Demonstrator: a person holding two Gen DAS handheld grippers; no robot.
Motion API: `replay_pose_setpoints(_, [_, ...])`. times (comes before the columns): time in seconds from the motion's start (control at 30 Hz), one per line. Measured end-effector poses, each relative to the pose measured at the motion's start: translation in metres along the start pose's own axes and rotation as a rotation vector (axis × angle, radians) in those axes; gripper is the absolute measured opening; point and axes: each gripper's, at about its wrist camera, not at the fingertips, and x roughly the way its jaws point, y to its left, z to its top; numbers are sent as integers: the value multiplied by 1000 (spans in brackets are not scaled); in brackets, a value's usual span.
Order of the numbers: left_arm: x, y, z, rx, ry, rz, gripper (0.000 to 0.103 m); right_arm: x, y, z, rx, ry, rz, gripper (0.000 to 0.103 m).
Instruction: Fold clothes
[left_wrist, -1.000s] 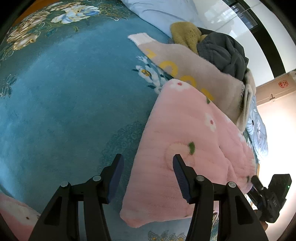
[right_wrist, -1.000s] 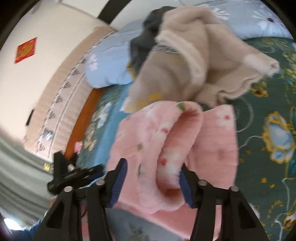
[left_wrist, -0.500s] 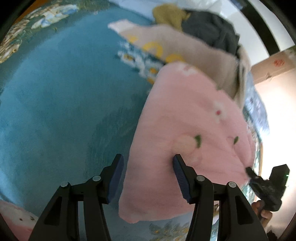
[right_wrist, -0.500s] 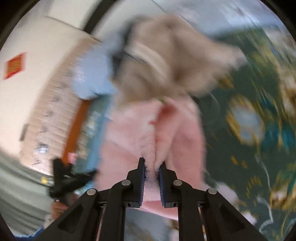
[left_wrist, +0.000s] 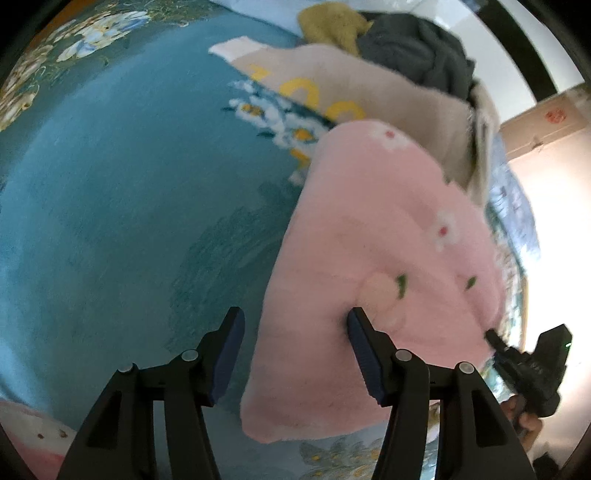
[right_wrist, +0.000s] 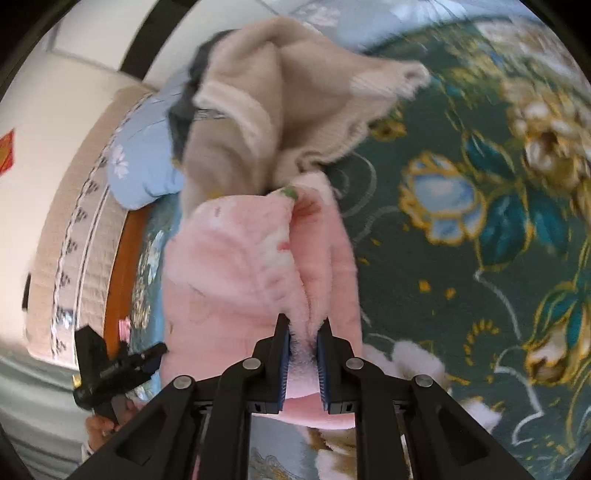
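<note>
A pink fleece garment (left_wrist: 369, 240) with small flowers lies on the teal flowered bedspread (left_wrist: 129, 203). My left gripper (left_wrist: 293, 332) is open and straddles the garment's left edge. One of its fingers (left_wrist: 364, 347) rests on the fleece, the other hovers over the bedspread. In the right wrist view my right gripper (right_wrist: 303, 332) is shut on a raised fold at the near edge of the pink garment (right_wrist: 229, 266). The right gripper (left_wrist: 524, 362) also shows at the lower right of the left wrist view, in a hand.
A beige sweater (left_wrist: 369, 96) with yellow letters lies behind the pink garment, with a dark grey garment (left_wrist: 417, 55) and a mustard one (left_wrist: 332, 26) heaped on it. A light-blue pillow (right_wrist: 144, 166) and padded headboard (right_wrist: 74, 221) stand at the bed's end. Another pink piece (left_wrist: 26, 432) lies lower left.
My right gripper has gone from open around the pink fold to shut on it. The left gripper has shifted slightly over the garment's edge and rolled a little, still open.
</note>
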Motion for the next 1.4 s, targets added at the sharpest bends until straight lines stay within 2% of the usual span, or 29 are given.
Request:
replay_pose_setpoints(0.2, [8,10,-1,-54,33,2,59,-16,18,12,-49,11,-37,24])
replay_pose_setpoints(0.33, [10,14,-3,-79,37,6,61,-34,32,30,-82,-58,-130,24])
replay_pose_setpoints(0.4, [10,15,-2,-83,36,14,63,-38,42,41,-88,-94,-112,24])
replay_pose_setpoints(0.5, [3,16,-2,-94,-4,35,63,-30,59,50,-125,-96,-81,24])
replay_pose_setpoints(0.63, [-33,4,-6,-87,-196,77,63,2,87,51,-244,-27,-78,24])
replay_pose_setpoints(0.7, [-42,-15,-7,-9,-233,-5,63,14,92,50,-268,-10,-104,24])
replay_pose_setpoints(0.73, [-40,-25,-6,39,-219,-25,63,19,92,49,-269,-6,-118,24])
replay_pose_setpoints(0.83, [-17,-50,-10,179,-150,-12,63,29,89,50,-272,-8,-182,25])
replay_pose_setpoints(0.9, [10,-54,-15,209,-62,17,63,37,82,52,-264,17,-203,25])
replay_pose_setpoints(0.97, [28,-48,-15,186,18,39,63,44,76,55,-239,35,-199,25])
replay_pose_setpoints(1.13, [32,-35,-8,109,23,-27,63,65,56,60,-163,73,-197,24])
replay_pose_setpoints(1.27, [37,-35,-6,108,30,-22,63,76,46,64,-105,103,-201,23])
replay_pose_setpoints(1.4, [40,-37,-5,113,30,-13,63,56,62,55,-147,77,-209,24])
